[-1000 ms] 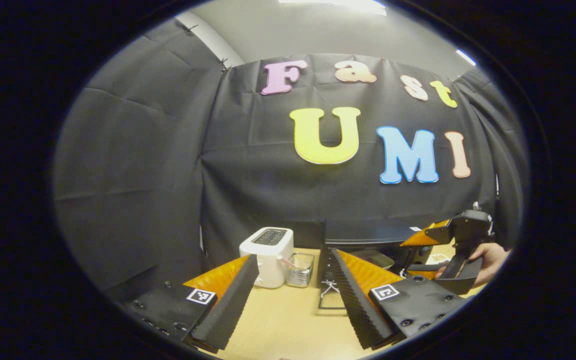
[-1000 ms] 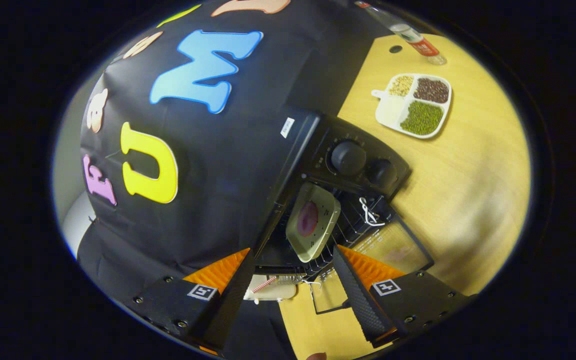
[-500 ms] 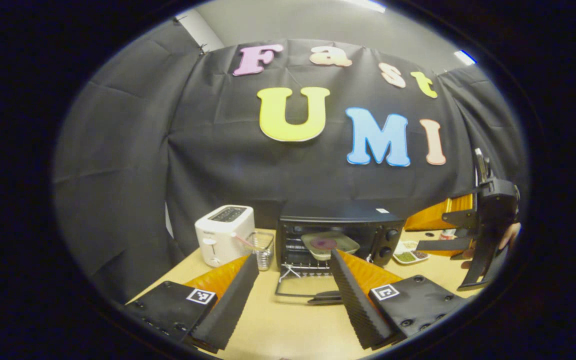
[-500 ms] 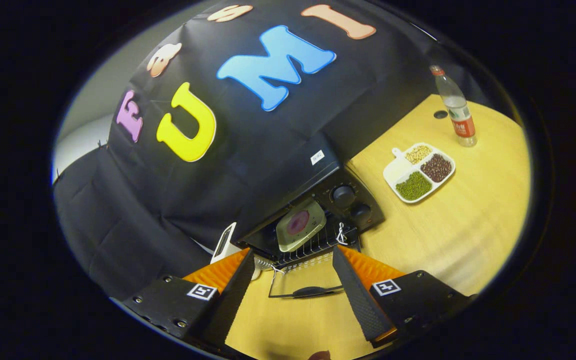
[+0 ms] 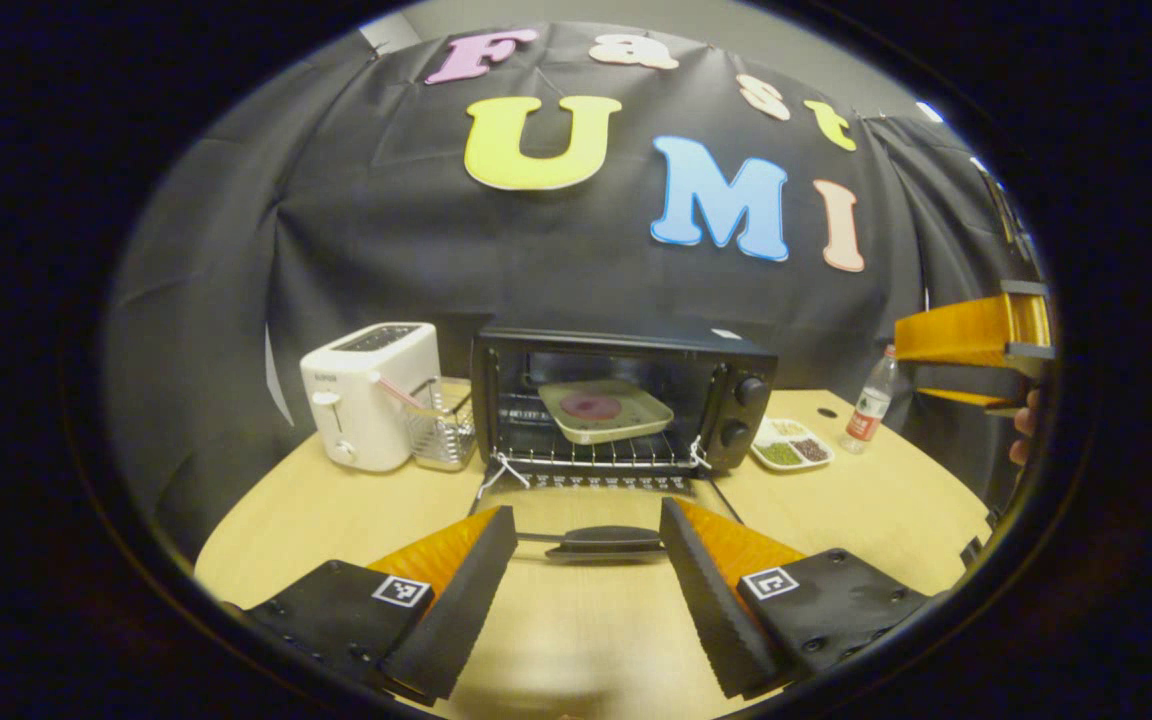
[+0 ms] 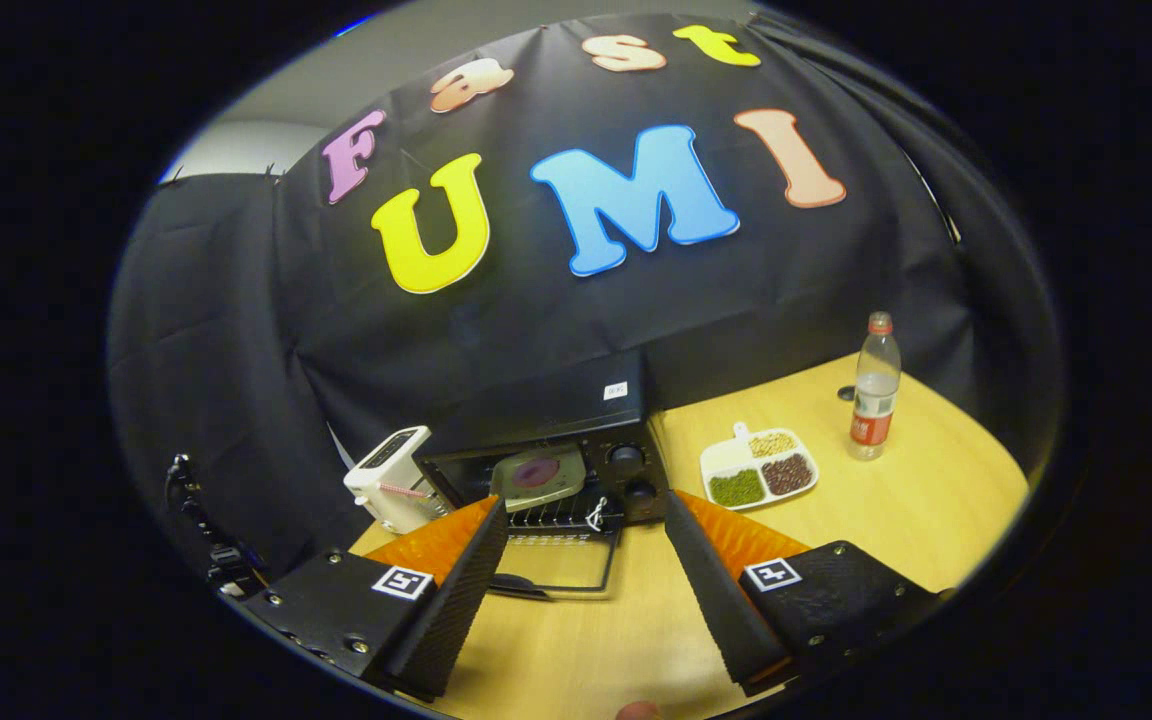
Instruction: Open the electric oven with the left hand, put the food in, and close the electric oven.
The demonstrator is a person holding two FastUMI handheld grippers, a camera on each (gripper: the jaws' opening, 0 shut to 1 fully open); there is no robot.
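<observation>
Both hand-held grippers, left and right, spread empty, have backed from oven.

Right gripper: cut by the left gripper view's edge; jaw state unclear there.
Hand: just fingertips at the rim.
Oven door: partly behind a finger.
Toaster: base hidden.

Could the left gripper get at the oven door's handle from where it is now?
Probably yes. The left gripper is open, and the door handle lies straight ahead between its fingers on the lowered oven door, with only bare table between.
</observation>
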